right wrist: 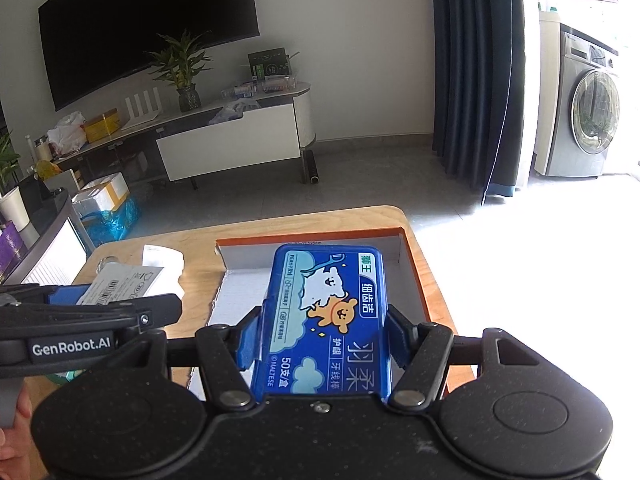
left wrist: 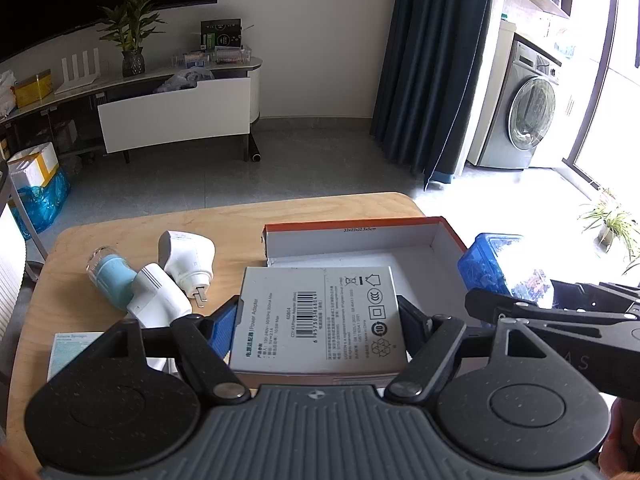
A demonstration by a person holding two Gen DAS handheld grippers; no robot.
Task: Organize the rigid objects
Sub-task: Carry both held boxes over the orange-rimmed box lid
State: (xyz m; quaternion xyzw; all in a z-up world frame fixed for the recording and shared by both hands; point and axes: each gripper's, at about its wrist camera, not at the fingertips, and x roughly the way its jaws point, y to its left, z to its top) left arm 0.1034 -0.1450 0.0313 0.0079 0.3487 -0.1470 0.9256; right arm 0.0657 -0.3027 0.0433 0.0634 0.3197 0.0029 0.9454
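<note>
A: Left tongs (left wrist: pixel 316 322): pads pinch the grey power-adapter carton (left wrist: pixel 318 320) by its two long edges, printed back up. Carton hangs over the near edge of the open orange-rimmed box (left wrist: pixel 448 236).

B: Right tongs (right wrist: pixel 324 332)?

A: Clamped on the blue floss-pick case (right wrist: pixel 330 312), pads on its long sides, label up, held above the same box's white floor.

B: Handling?

A: Carton: prob. light, stiff card; walls may dent if squeezed hard, so edge grip near mid-length looks right. Case: hard glossy plastic, likely slick; rounded corners, so pads best kept on the flat side runs.

B: Beyond the tongs?

A: On the tabletop (left wrist: pixel 224 224), left of the box: two white plug adapters (left wrist: pixel 176 276) touching, a small pale-blue bottle (left wrist: pixel 112 274) lying beside them, a light-blue printed pack (left wrist: pixel 74 350) near the front edge.

B: Stage?

A: Judged: both items en route to the box, which appears empty so far.
</note>
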